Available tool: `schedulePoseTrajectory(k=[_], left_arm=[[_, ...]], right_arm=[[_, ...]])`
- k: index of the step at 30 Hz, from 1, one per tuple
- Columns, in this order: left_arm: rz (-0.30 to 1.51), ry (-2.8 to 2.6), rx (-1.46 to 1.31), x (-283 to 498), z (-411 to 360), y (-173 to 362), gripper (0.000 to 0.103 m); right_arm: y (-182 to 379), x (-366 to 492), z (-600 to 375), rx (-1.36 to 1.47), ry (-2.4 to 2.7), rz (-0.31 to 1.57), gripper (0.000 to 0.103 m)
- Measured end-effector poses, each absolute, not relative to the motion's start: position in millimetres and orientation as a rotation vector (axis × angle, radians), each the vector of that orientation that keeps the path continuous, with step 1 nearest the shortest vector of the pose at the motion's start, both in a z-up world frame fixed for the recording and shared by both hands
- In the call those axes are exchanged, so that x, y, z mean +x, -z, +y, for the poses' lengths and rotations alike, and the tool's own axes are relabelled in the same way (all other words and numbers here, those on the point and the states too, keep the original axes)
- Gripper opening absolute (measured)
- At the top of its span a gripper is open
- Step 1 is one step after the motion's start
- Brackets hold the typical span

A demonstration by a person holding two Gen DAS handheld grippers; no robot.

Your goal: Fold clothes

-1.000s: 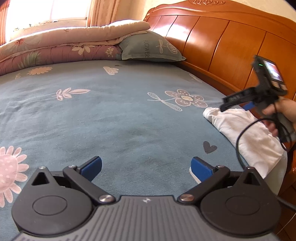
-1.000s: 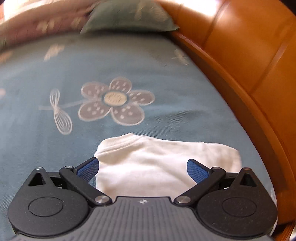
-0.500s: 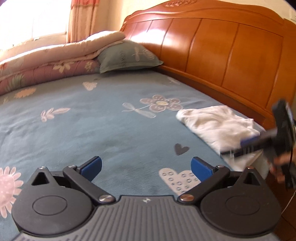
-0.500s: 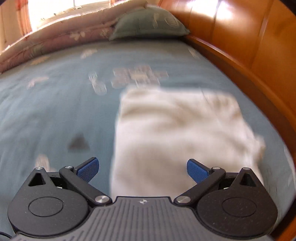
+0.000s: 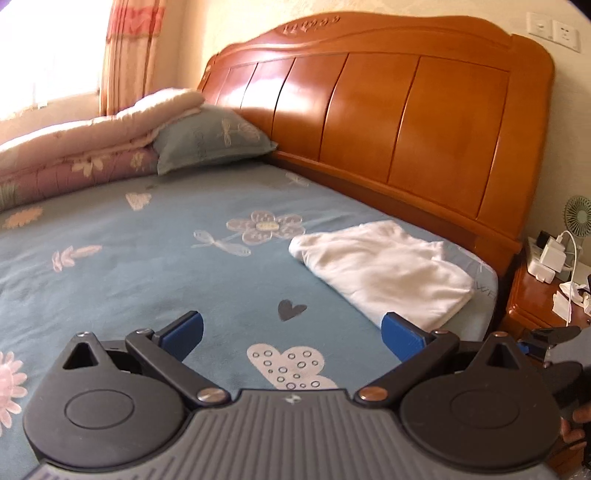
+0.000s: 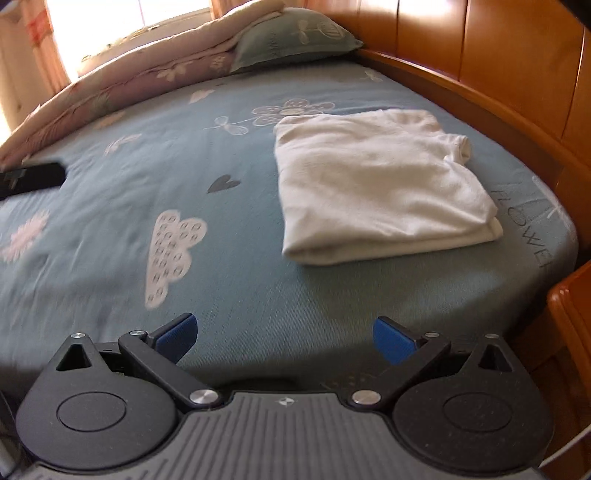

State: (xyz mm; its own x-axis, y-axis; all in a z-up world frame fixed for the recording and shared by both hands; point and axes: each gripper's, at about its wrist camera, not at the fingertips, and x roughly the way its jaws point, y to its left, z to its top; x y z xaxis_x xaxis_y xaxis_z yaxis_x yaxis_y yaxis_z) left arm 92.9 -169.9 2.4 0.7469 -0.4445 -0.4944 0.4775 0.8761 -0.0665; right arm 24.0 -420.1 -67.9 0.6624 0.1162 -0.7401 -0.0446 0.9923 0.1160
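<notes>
While unheld, folded garment point(image 6: 376, 184) beyond hand-held gripper point(image 6: 283, 334)

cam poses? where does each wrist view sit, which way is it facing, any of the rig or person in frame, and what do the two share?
Left wrist: above the bed's near side, facing the headboard; open left gripper, right gripper's tip at right edge.
Right wrist: near the bed corner, facing the pillow; open right gripper.
Shared: folded white garment, pillow, blue sheet.

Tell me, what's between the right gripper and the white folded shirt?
Only bare blue bedsheet. In the right wrist view, nothing lies between the open right gripper and the white folded shirt; the printed cloud sits off to the left.
</notes>
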Motion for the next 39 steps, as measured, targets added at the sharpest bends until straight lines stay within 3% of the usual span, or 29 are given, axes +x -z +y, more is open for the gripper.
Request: schedulePoseTrajectory(k=[9, 18, 26, 32, 39], left_arm=[[0.486, 0.475, 0.095, 68.2, -172.4, -17.8, 0.102], [0.543, 0.459, 0.121, 70.2, -170.7, -7.8, 0.102], [0.617, 0.470, 0.143, 91.4, -171.5, 8.6, 0.102], [0.623, 0.485, 0.127, 99.6, -176.1, 14.0, 0.102], [0.624, 0.486, 0.119, 100.7, -178.6, 12.4, 0.102]], right_arm=[[48.5, 12.6, -434.2, 0.118, -0.093, 0.695, 0.103], [45.6, 113.5, -498.7, 0.214, 0.009, 0.471, 0.103], [91.5, 186.1, -536.5, 0.252, 0.101, 0.584, 0.101], [69.8, 140.2, -493.4, 0.168, -0.068, 0.620, 0.103], [90.6, 115.8, -438.2, 0.061, -0.382, 0.763, 0.103]])
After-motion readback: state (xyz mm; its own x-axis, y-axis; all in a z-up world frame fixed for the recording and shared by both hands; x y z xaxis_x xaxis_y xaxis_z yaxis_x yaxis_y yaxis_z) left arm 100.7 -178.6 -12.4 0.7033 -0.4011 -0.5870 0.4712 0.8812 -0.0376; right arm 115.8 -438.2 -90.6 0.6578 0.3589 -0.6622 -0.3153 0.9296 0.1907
